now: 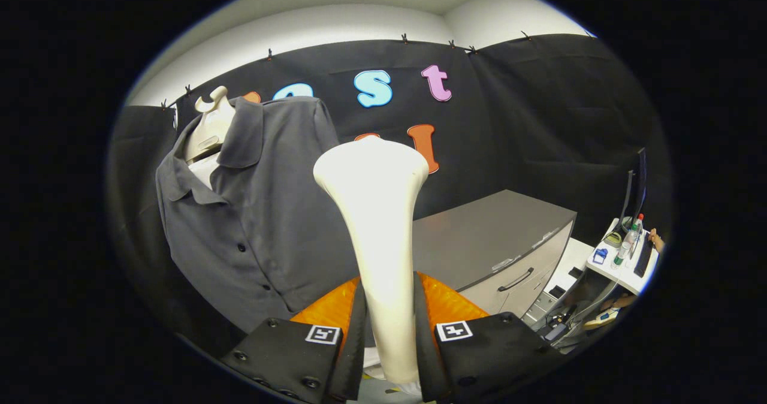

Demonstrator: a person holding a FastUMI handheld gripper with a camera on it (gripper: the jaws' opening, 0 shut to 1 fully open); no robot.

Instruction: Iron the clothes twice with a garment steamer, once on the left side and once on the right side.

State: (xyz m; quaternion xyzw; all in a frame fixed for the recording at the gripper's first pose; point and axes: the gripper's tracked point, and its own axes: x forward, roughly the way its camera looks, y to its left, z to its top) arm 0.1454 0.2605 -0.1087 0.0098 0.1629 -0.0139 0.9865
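Clamping the slim neck of a cream plastic garment steamer (377, 224) between both fingers, the gripper (388, 326) holds it upright so its flared head rises ahead. A dark grey button-up shirt (263, 212) hangs on a pale hanger stand (210, 125), just beside the head, apparently within reach for a pass.

1. No word, brand or number can be read on any object here.
2. The gripper (388, 296), its fingers pressed on both sides of the garment steamer (371, 212) handle, carries two square black-and-white coded markers (322, 334). They sit at 7 and 5 o'clock from the handle and are patterns, not letters.
3. The bottle (624, 249) on the desk (629, 281), at 4 o'clock, is too small to read.
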